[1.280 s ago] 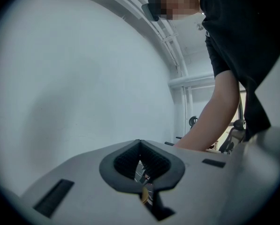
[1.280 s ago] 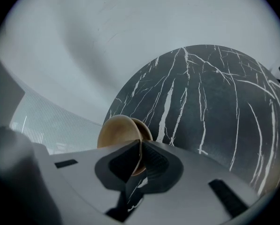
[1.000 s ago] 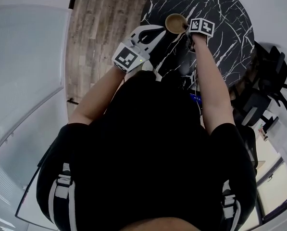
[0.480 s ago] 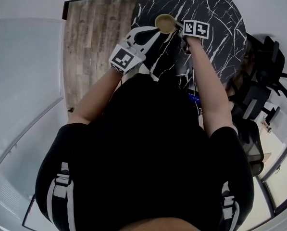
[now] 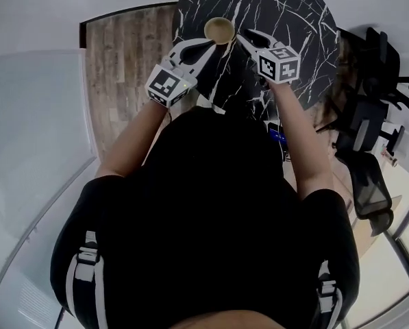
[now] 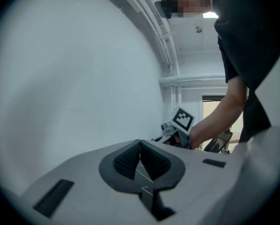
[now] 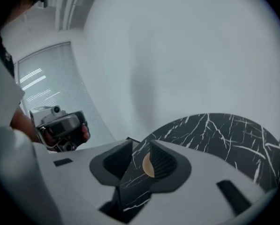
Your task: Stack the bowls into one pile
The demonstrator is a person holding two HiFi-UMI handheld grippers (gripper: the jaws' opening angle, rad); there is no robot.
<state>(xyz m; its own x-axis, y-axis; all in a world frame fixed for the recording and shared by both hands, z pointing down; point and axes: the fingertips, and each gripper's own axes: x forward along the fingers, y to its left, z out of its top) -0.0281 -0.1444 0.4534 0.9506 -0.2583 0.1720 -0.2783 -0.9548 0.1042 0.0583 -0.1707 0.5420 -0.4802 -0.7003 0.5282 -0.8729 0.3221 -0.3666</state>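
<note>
A tan bowl sits on the round black marble table near its left edge; from above I see one round rim, so I cannot tell how many bowls are nested there. My right gripper hangs just right of the bowl, apart from it. Its jaws are closing with nothing between them, and in the right gripper view the bowl shows far off through the gap. My left gripper points at the bowl from the left. In the left gripper view its pads are shut together on nothing.
Wood flooring lies left of the table, past its rim. Black office chairs stand at the right. A pale curved wall rises behind the table. The person's dark torso fills the lower half of the head view.
My right gripper has let go of the bowl's rim and lifted away to the right, jaws apart. The bowl stays on the table. The left gripper shifted slightly.
</note>
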